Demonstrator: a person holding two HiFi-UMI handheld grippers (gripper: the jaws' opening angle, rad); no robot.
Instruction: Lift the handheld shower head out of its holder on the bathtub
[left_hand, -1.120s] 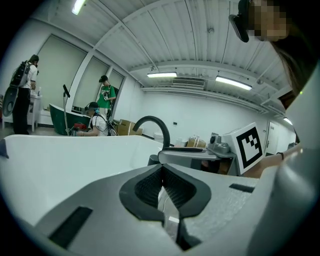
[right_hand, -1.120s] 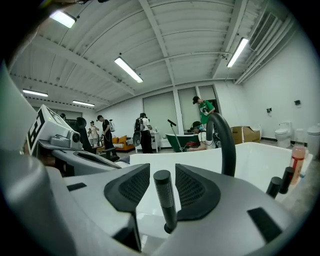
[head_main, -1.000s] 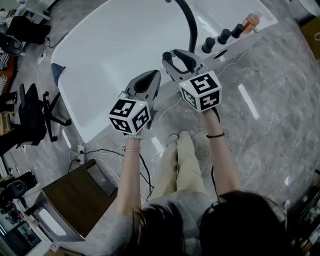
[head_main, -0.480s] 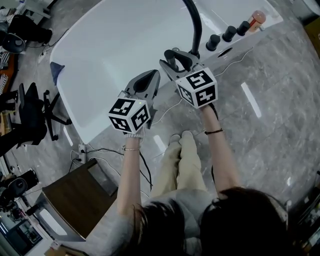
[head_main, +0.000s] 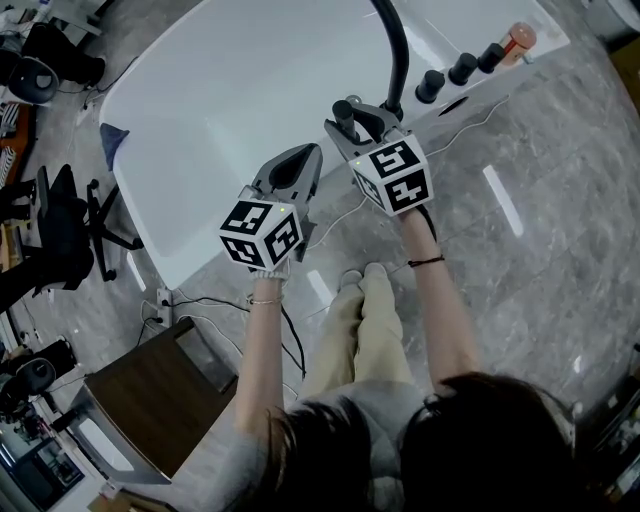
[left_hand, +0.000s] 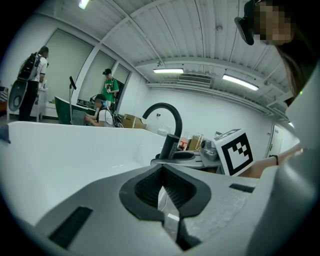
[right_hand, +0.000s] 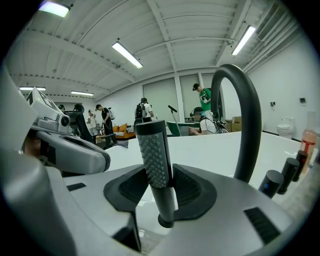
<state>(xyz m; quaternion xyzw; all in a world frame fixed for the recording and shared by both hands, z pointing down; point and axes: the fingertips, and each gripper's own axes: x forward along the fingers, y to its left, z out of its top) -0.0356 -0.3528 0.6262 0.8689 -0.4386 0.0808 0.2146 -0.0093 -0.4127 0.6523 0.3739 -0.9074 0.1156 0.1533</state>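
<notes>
At the bathtub's (head_main: 200, 100) near edge, the shower head (right_hand: 154, 155) stands upright, tip up; the right gripper (right_hand: 159, 167) fingers are closing on it, the left gripper (left_hand: 161, 172) fingers are together.

PLACE: open lab or test hall with bathroom mock-up | EVIDENCE: freestanding white bathtub (head_main: 230, 90) on marble-look floor (head_main: 540, 250); office chair (head_main: 65, 230), loose cables (head_main: 200, 302) at left; ribbed ceiling (right_hand: 165, 30), strip lights (right_hand: 126, 54); people (right_hand: 201, 97) far behind.
</notes>
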